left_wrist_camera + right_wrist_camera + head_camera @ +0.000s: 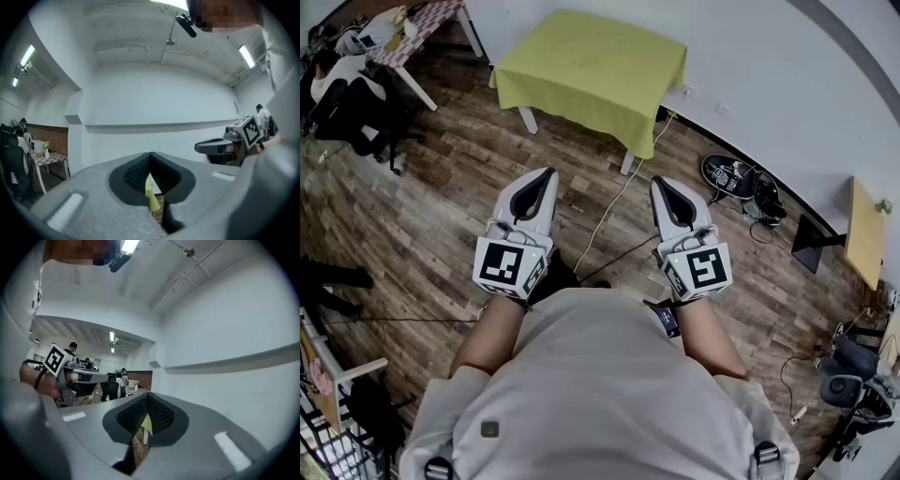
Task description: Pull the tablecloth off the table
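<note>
A yellow-green tablecloth (591, 70) covers a white-legged table (528, 120) against the far wall. It hangs down over the edges. My left gripper (546, 173) and right gripper (661, 183) are held level side by side in front of me, a good way short of the table. Both are shut with nothing between their jaws. In the left gripper view the left gripper (150, 154) shows only a sliver of the tablecloth (151, 194) past its closed jaws. The right gripper (146, 397) likewise shows just a corner of the tablecloth (146, 423).
A white cable (614, 202) runs across the wooden floor between me and the table. A checkered table (422, 23) and a seated person (342, 89) are at the far left. Dark gear (741, 183) and a small wooden table (862, 230) stand at the right.
</note>
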A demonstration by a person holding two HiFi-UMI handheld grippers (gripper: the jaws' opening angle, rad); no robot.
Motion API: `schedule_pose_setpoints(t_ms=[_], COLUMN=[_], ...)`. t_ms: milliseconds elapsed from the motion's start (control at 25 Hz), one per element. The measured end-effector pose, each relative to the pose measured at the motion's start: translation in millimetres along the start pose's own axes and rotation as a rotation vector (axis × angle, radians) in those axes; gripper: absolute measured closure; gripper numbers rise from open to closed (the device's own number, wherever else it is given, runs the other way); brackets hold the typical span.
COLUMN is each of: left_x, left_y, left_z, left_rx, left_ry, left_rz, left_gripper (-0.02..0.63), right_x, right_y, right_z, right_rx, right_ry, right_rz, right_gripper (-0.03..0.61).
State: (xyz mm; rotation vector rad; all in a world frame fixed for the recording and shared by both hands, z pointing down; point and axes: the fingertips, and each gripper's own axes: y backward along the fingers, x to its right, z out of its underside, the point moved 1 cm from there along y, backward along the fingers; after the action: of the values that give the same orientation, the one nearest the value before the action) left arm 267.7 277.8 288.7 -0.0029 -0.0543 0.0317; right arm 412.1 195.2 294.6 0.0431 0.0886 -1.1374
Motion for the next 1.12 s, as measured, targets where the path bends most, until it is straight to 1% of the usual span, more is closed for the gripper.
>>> schedule_pose_setpoints(t_ms=[360, 600, 800, 960, 1120], left_x=[-16.8, -46.6, -93.9, -147.4, -200.3], left_y=[-9.8, -20.1, -31.0, -42.5, -57.1], left_z=[4.2, 10.7, 19.1, 27.9, 32.1], left_rx=[0.003, -0.004, -0.003, -0.005, -0.011], left_ry=[0.011, 0.028, 0.058, 0.070, 0.074], left_rz=[-0.001, -0.005, -0.021, -0.026, -0.007], left_gripper=[0.612, 0.612, 0.612, 0.612, 0.612], right_x=[4.8, 4.8, 2.8, -10.2, -22.5], right_y=[-16.0, -48.0, -93.4, -147.0, -203.0], right_z=[7.5, 13.4, 17.2, 20.1, 23.5], right_rx=[-0.015, -0.034, -0.049, -0.062, -0.079], right_ry=[-0.005, -0.020, -0.023, -0.009, -0.001], right_rz=[0.005, -0.012, -0.013, -0.032, -0.044], right_gripper=[0.569, 0.568, 0.568, 0.569, 0.569])
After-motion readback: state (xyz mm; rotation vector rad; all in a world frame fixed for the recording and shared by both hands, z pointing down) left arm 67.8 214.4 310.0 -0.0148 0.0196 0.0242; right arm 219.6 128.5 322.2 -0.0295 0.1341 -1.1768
